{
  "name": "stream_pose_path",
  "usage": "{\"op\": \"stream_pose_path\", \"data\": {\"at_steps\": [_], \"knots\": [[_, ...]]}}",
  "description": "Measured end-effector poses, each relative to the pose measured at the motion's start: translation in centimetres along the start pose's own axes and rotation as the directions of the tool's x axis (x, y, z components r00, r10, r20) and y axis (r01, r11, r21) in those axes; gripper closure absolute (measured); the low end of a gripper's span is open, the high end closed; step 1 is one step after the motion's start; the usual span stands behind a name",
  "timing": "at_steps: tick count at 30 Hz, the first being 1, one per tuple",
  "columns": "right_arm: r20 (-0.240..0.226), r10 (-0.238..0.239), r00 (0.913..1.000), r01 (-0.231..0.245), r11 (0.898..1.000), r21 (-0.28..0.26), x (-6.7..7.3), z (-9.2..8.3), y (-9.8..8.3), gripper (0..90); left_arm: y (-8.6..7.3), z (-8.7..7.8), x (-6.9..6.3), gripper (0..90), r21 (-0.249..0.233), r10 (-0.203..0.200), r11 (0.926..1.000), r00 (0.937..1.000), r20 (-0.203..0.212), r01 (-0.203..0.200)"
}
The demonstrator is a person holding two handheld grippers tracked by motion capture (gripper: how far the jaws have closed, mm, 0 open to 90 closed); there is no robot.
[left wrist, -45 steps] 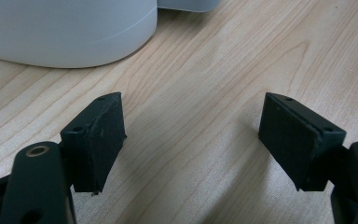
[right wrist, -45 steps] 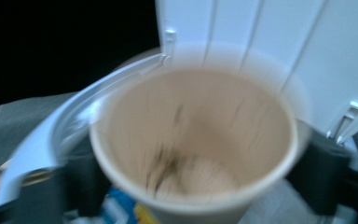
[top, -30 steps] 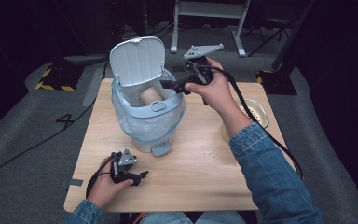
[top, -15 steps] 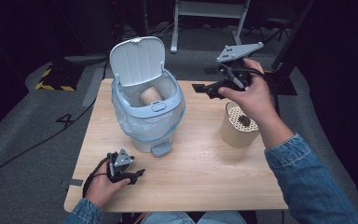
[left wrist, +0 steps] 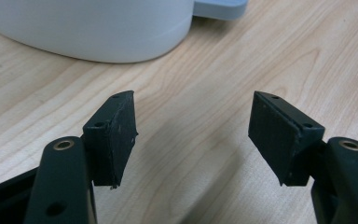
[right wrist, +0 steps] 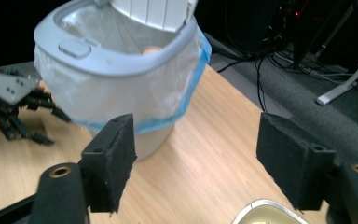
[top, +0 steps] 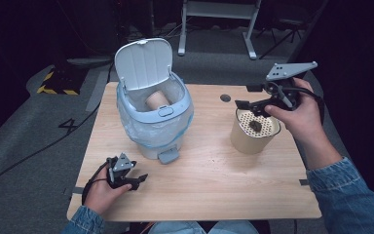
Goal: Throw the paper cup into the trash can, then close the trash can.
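Right now, from the grippers outward:

Right gripper (top: 247, 103): held in the air above the beige canister, jaws spread wide with nothing between them. The right gripper view shows both black pads (right wrist: 114, 156) parted over the worktop, with the canister's pale rim at the bottom edge.

Right hand (top: 299, 114): wrapped around the handle at the right side of the worktop, grey three-cornered plate on top, forearm in a denim sleeve coming in from the lower right.

Left gripper (top: 137, 178): low at the front left of the worktop, jaws spread and empty. The left gripper view shows its pads (left wrist: 116, 130) apart just above the wood grain, pointing toward the bin's white base.

Left hand (top: 104, 187): resting on the worktop near its front edge, denim cuff at the bottom of the high view.

Canister (top: 253, 130): beige cylinder standing upright on the right half of the worktop, with a perforated top and a small dark object on it, seen from the high view.

Bin (top: 153, 119): pale blue pedal bin left of centre, lid standing open, lined with a clear bag. A beige rounded object (top: 157, 100) lies inside. The right gripper view shows the bag's blue edge hanging over the outside.

Worktop (top: 209, 180): light wood, with dark floor and cables around it.
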State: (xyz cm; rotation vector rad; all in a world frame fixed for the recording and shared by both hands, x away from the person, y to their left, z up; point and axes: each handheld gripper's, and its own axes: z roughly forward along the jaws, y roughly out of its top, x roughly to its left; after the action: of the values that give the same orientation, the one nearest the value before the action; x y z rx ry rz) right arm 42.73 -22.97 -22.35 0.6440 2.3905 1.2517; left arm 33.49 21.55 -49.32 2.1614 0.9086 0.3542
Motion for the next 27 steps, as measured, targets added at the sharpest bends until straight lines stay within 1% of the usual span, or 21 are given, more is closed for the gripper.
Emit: {"op": "stream_pose_path", "data": {"at_steps": [2, 4, 6, 9, 10, 12, 14, 16, 19, 21, 22, 23, 25, 27], "knots": [[0.008, 0.007, 0.9999, -0.007, 1.000, 0.006, -0.2, -0.6, -0.9, 29.5, 0.2, -0.3, 0.1, 32.7, -0.007, 0.001, 1.0000, 1.0000, 0.010, -0.001], [0.009, 0.022, 0.9997, -0.022, 1.000, 0.013, -0.5, -1.1, -2.1, 28.5, 0.5, -0.8, 0.3, 32.7, -0.031, -0.011, 0.9994, 0.9994, 0.033, 0.012], [0.019, 0.033, 0.9993, -0.033, 0.999, 0.014, -0.8, -1.6, -3.2, 27.6, 1.1, -1.7, 0.6, 33.0, -0.063, -0.020, 0.9977, 0.9986, 0.049, 0.023], [0.020, 0.062, 0.9979, -0.062, 0.998, -0.001, -1.1, -2.3, -5.2, 27.1, 1.9, -3.1, 1.1, 35.2, -0.104, -0.033, 0.9938, 0.9979, 0.056, 0.039], [0.020, 0.069, 0.9974, -0.069, 0.998, -0.001, -1.1, -2.4, -6.0, 28.5, 2.3, -3.8, 1.3, 37.0, -0.121, -0.044, 0.9913, 0.9972, 0.060, 0.051], [0.014, 0.065, 0.9978, -0.065, 0.998, 0.015, -1.0, -2.6, -7.8, 36.1, 2.8, -4.9, 1.6, 38.3, -0.146, -0.041, 0.9880, 0.9977, 0.053, 0.049], [0.025, 0.060, 0.9979, -0.061, 0.998, 0.033, -1.0, -2.6, -9.3, 35.8, 3.3, -5.7, 1.9, 38.3, -0.154, -0.032, 0.9873, 0.9988, 0.038, 0.037], [0.032, 0.065, 0.9974, -0.066, 0.997, 0.038, -1.1, -2.5, -10.7, 36.1, 3.7, -6.3, 2.2, 38.3, -0.163, -0.023, 0.9863, 0.9994, 0.027, 0.027], [0.026, 0.091, 0.9955, -0.093, 0.995, 0.042, -1.2, -2.3, -12.5, 35.7, 4.5, -7.3, 2.6, 38.3, -0.178, -0.029, 0.9834, 0.9990, 0.035, 0.035], [0.024, 0.112, 0.9934, -0.113, 0.992, 0.048, -1.3, -2.1, -13.7, 33.5, 5.1, -7.9, 2.8, 39.0, -0.190, -0.036, 0.9808, 0.9985, 0.040, 0.043], [0.025, 0.128, 0.9914, -0.130, 0.990, 0.052, -1.3, -1.8, -14.7, 33.0, 5.3, -8.1, 2.8, 39.2, -0.194, -0.041, 0.9797, 0.9982, 0.044, 0.049], [0.025, 0.131, 0.9910, -0.133, 0.990, 0.053, -1.3, -1.7, -15.2, 32.7, 5.5, -8.4, 2.8, 39.5, -0.198, -0.044, 0.9787, 0.9978, 0.051, 0.053], [0.025, 0.145, 0.9891, -0.146, 0.988, 0.054, -1.1, -1.4, -16.6, 32.4, 6.1, -9.1, 2.7, 39.6, -0.218, -0.056, 0.9734, 0.9962, 0.067, 0.070], [0.032, 0.155, 0.9874, -0.157, 0.986, 0.064, -0.9, -1.0, -18.1, 32.7, 6.6, -9.8, 2.6, 39.3, -0.232, -0.045, 0.9709, 0.9970, 0.062, 0.058]]}}
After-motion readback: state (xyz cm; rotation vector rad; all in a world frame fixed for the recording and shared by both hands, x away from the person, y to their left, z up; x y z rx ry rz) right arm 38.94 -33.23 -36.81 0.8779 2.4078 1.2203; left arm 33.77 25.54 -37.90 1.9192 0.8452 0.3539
